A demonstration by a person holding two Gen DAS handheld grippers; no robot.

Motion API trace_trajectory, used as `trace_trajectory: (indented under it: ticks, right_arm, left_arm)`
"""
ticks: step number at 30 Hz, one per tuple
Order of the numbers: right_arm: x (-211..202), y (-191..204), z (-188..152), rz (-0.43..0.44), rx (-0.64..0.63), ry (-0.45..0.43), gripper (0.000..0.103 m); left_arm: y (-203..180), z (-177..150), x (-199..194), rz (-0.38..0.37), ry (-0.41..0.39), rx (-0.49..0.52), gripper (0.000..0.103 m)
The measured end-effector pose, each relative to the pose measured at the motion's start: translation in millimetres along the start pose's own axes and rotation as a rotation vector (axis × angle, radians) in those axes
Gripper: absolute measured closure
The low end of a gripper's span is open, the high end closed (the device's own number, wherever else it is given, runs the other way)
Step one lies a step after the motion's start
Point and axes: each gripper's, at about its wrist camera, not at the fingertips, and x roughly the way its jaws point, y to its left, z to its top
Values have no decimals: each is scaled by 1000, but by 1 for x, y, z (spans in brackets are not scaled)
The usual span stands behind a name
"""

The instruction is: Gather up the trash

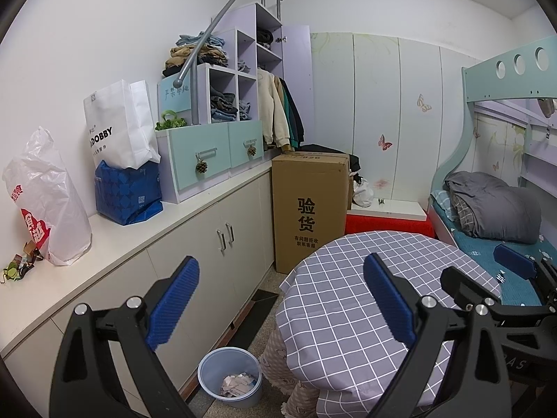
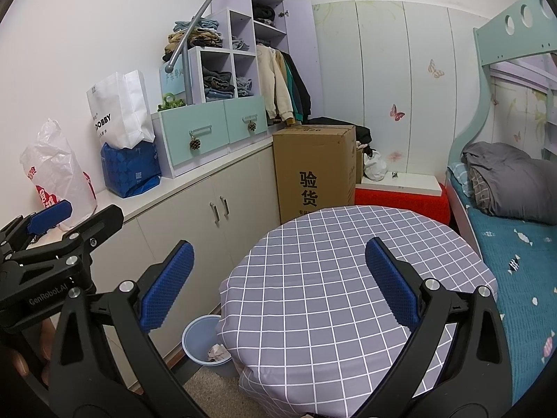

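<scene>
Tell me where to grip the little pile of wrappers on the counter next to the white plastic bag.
Take the wrappers one at a time, coming from above with the left gripper. They lie low and crumpled on the counter, and the plastic bag crowds their right side, so pinch a raised crinkle at the pile's left edge.

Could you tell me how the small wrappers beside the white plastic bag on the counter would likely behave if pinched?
The wrappers look crumpled and thin, so probably light and floppy. They lie as loose scraps near the white plastic bag, so a push would likely scatter them. The open left gripper might catch only one.
</scene>
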Motion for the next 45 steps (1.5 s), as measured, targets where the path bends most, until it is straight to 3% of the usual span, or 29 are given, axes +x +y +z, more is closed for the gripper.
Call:
trace_trajectory:
  ticks: [45]
  right_arm:
    - [2, 0, -14, 4, 14, 21, 6]
  left_arm:
    - [7, -5, 4, -7, 11, 9, 10]
